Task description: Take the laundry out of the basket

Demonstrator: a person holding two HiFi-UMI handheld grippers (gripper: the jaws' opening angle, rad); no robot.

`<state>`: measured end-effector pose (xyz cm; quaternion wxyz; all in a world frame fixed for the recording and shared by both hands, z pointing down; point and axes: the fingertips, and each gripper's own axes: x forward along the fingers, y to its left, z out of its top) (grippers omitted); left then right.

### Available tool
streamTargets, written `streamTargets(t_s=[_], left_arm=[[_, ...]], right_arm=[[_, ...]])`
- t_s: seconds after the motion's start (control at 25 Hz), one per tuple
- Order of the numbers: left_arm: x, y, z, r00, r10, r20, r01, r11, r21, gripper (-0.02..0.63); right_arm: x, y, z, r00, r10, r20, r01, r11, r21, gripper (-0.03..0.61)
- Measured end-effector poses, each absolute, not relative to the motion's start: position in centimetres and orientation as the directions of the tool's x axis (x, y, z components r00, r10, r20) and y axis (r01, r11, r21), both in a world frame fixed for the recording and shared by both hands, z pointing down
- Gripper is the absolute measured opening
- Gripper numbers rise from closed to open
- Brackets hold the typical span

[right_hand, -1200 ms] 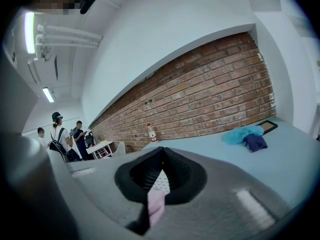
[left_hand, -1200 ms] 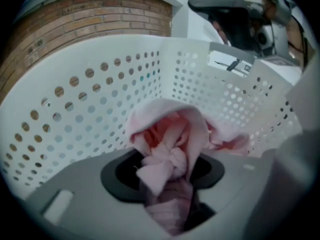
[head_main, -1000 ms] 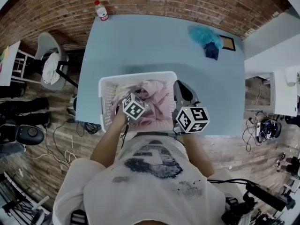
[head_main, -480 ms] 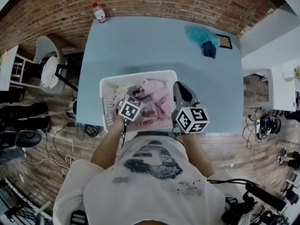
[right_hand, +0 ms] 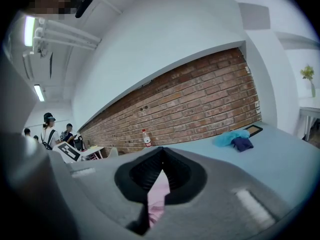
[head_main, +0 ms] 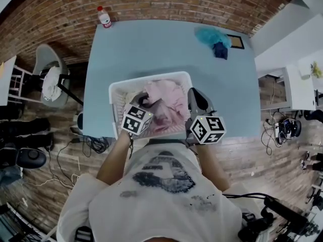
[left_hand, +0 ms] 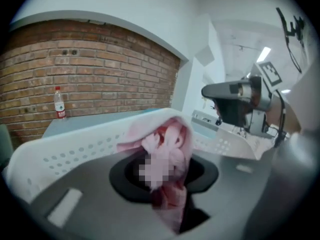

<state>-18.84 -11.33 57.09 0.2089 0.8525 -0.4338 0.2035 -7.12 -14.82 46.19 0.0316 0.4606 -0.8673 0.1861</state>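
A white laundry basket (head_main: 112, 92) stands at the near edge of the blue table, with pink laundry (head_main: 169, 97) in it. My left gripper (head_main: 143, 101) is above the basket's left half. Its jaws have just been closing, and they pinch a pink garment (left_hand: 170, 144) that bunches up over the basket wall (left_hand: 65, 154) in the left gripper view. My right gripper (head_main: 194, 96) is at the basket's right rim, its jaws shut tip to tip (right_hand: 161, 154). A strip of pink shows in the gap behind its tips; whether it is pinched there I cannot tell.
A plastic bottle (head_main: 104, 17) stands at the table's far left corner. A teal and a dark blue cloth (head_main: 216, 38) lie at the far right, next to a small framed picture (head_main: 235, 41). A chair (head_main: 50, 69) stands left of the table (head_main: 151, 49). People stand far off (right_hand: 47, 129).
My left gripper has risen and drawn back toward the person, pulling a fold of pink cloth up out of the pile. The right gripper has barely shifted.
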Motion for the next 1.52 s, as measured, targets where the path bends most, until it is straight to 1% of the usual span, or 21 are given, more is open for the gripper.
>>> streamTargets(t_s=[0.2, 0.52, 0.76, 1.04, 1.32, 1.52], left_arm=[[-19.7, -11.6, 53.3, 0.521, -0.73, 0.442, -0.845, -0.514, 0.147, 0.12], [-20.2, -11.5, 46.1, 0.51, -0.809, 0.293, -0.86, -0.476, 0.183, 0.118], [-20.1, -11.7, 41.1, 0.49, -0.846, 0.21, -0.872, -0.478, 0.105, 0.118], [-19.2, -12.3, 37.1, 0.476, -0.858, 0.191, -0.878, -0.476, 0.048, 0.115], [-15.9, -14.0, 33.8, 0.458, -0.872, 0.17, -0.885, -0.465, 0.003, 0.115], [-11.6, -15.1, 32.5, 0.472, -0.868, 0.154, -0.878, -0.479, -0.014, 0.115]], right_arm=[[-6.1, -13.7, 44.9, -0.539, -0.82, 0.191, -0.832, 0.482, -0.276, -0.003], [-5.7, -12.0, 42.8, -0.535, -0.83, 0.159, -0.835, 0.492, -0.245, -0.003], [-5.5, -11.8, 40.6, -0.538, -0.835, 0.114, -0.833, 0.506, -0.225, -0.003], [-4.4, -12.9, 37.6, -0.55, -0.834, 0.033, -0.816, 0.529, -0.232, -0.003], [-1.1, -14.8, 35.7, -0.571, -0.821, -0.006, -0.796, 0.555, -0.243, -0.003], [3.2, -16.1, 35.0, -0.56, -0.829, -0.017, -0.8, 0.546, -0.248, -0.003]])
